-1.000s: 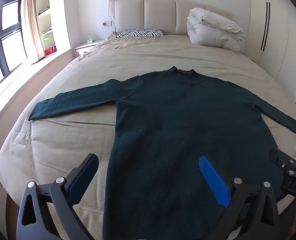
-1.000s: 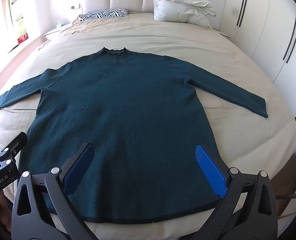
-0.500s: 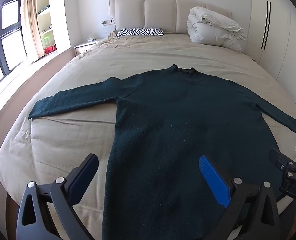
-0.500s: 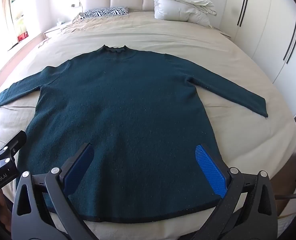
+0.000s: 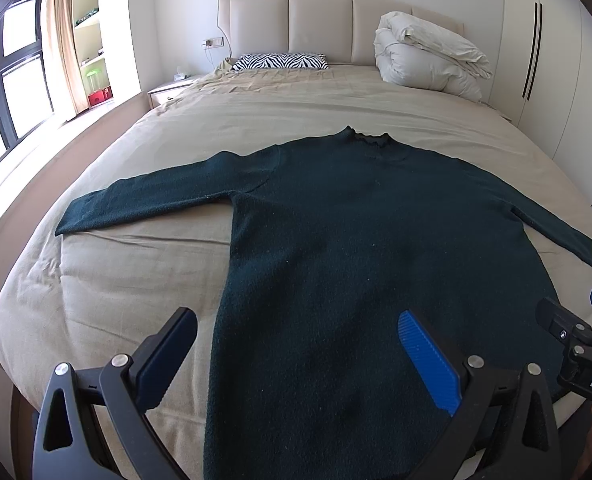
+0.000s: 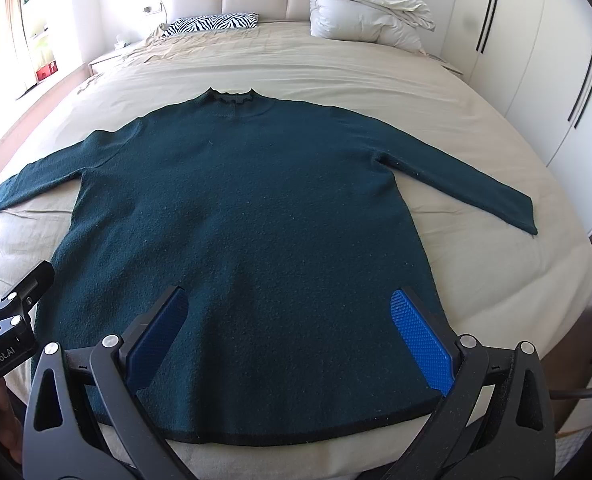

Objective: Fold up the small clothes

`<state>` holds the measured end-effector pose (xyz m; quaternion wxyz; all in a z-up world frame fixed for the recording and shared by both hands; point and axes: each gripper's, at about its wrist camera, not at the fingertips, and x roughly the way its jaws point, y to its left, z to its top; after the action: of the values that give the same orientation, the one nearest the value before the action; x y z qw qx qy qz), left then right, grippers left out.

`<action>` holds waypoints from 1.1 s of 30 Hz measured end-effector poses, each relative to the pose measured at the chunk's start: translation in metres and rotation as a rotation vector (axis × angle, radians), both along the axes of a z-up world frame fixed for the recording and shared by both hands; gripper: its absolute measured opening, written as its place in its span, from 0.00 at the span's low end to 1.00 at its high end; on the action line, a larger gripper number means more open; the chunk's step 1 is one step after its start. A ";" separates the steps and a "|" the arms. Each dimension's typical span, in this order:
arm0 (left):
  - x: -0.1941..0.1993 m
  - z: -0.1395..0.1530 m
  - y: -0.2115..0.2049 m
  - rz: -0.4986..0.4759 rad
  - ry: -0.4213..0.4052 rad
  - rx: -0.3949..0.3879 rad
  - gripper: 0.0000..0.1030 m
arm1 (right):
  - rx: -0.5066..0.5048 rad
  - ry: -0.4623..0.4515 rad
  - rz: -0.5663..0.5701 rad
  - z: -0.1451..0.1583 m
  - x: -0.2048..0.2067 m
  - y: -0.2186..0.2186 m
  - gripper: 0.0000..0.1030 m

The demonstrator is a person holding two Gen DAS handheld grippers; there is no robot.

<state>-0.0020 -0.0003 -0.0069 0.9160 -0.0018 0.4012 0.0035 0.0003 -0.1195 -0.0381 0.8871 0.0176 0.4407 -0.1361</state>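
A dark green long-sleeved sweater (image 5: 368, 248) lies flat and face up on the beige bed, collar away from me, both sleeves spread out; it also shows in the right wrist view (image 6: 248, 232). My left gripper (image 5: 296, 352) is open and empty, held above the sweater's lower left part. My right gripper (image 6: 288, 332) is open and empty, held above the hem near the bed's foot. Each gripper shows at the edge of the other's view.
The bed (image 5: 116, 280) is covered by a beige sheet. A zebra-print pillow (image 5: 280, 61) and a folded white duvet (image 5: 428, 56) lie by the headboard. A nightstand (image 5: 172, 88) and window are at left, wardrobe doors (image 6: 544, 80) at right.
Both views have crept slightly forward over the sweater. The sweater has not moved and both grippers stay open.
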 end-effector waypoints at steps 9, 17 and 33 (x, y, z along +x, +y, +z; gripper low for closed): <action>0.001 -0.001 0.000 -0.001 0.005 -0.001 1.00 | -0.001 0.003 0.001 -0.001 0.000 0.002 1.00; 0.001 -0.001 0.000 -0.002 0.007 -0.002 1.00 | -0.004 0.006 0.004 -0.003 0.001 0.004 1.00; 0.001 -0.001 0.000 -0.005 0.008 -0.003 1.00 | -0.001 0.014 0.007 -0.008 0.003 0.006 1.00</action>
<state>-0.0006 -0.0007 -0.0084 0.9144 -0.0023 0.4048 0.0006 0.0032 -0.1138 -0.0463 0.8844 0.0148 0.4470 -0.1333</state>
